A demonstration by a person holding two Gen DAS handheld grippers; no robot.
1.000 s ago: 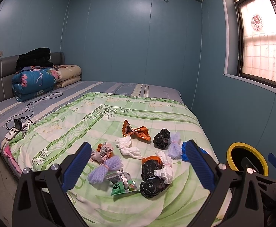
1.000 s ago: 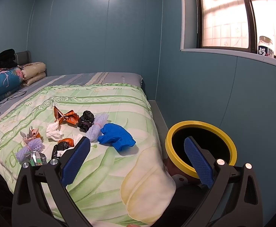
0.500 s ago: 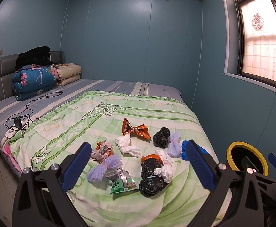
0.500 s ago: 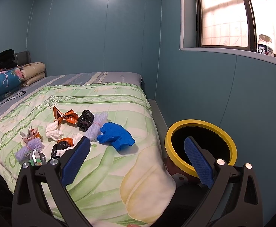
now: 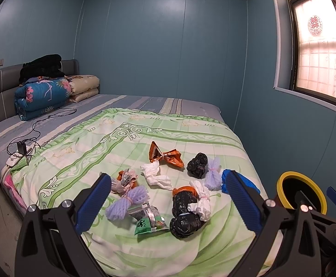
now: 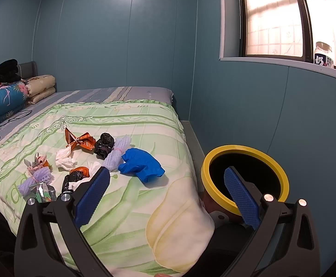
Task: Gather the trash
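Several pieces of trash lie on the green quilt (image 5: 126, 147): an orange wrapper (image 5: 165, 155), white tissue (image 5: 155, 176), a black bag (image 5: 197, 165), a purple foam net (image 5: 126, 202), a green packet (image 5: 150, 224), a black and white bundle (image 5: 187, 210) and a blue glove (image 6: 141, 165). A bin with a yellow rim (image 6: 245, 180) stands on the floor right of the bed. My left gripper (image 5: 168, 204) is open and empty, above the near trash. My right gripper (image 6: 168, 199) is open and empty, between the bed edge and the bin.
Folded quilts and dark clothes (image 5: 43, 87) are stacked by the headboard. A charger and cables (image 5: 22, 149) lie on the bed's left side. A jar (image 6: 323, 55) stands on the window sill. Blue walls close the far and right sides.
Both grippers have drifted back slightly and stay open. The trash has not moved.
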